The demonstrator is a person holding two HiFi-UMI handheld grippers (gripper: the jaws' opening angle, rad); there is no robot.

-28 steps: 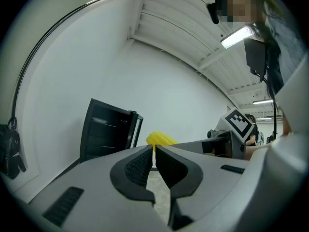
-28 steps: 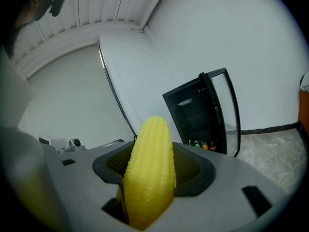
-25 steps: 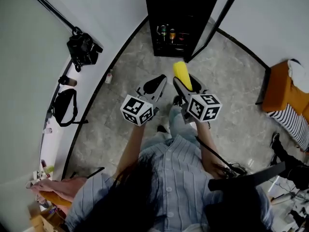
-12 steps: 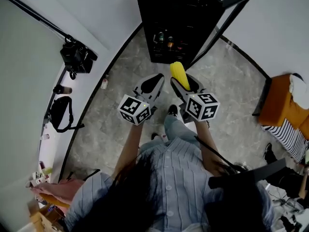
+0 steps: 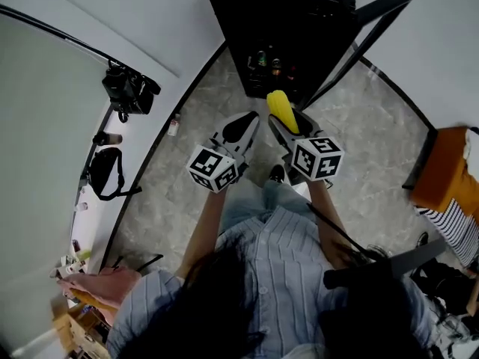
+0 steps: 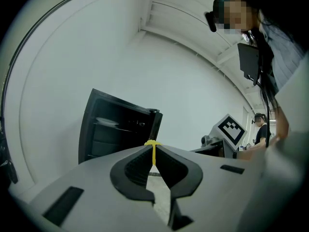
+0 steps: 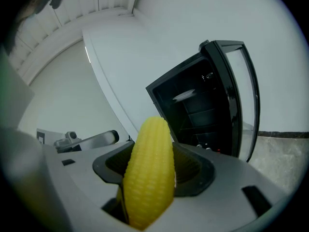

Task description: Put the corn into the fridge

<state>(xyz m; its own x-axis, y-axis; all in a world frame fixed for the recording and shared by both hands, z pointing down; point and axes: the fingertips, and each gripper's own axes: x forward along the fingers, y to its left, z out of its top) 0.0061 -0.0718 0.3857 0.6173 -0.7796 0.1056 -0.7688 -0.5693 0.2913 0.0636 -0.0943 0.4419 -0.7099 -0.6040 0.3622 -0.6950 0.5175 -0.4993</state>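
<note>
Corn (image 7: 149, 173) pinched in my right gripper (image 5: 290, 129). Fridge (image 5: 278, 28) has come closer ahead, door open. Left gripper (image 5: 242, 128) pressed together, empty. Shelf reach looks next.

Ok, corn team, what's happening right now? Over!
Right gripper shut on corn. Left gripper shut, empty. Fridge ahead, door open. Nothing seen in the way.

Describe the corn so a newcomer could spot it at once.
At the top of the head view stands a black fridge with its door open. Just below it the person holds out two grippers, and the corn stands clamped in the right gripper. It is a bright yellow knobbly cob; the left gripper beside it is shut on nothing.
</note>
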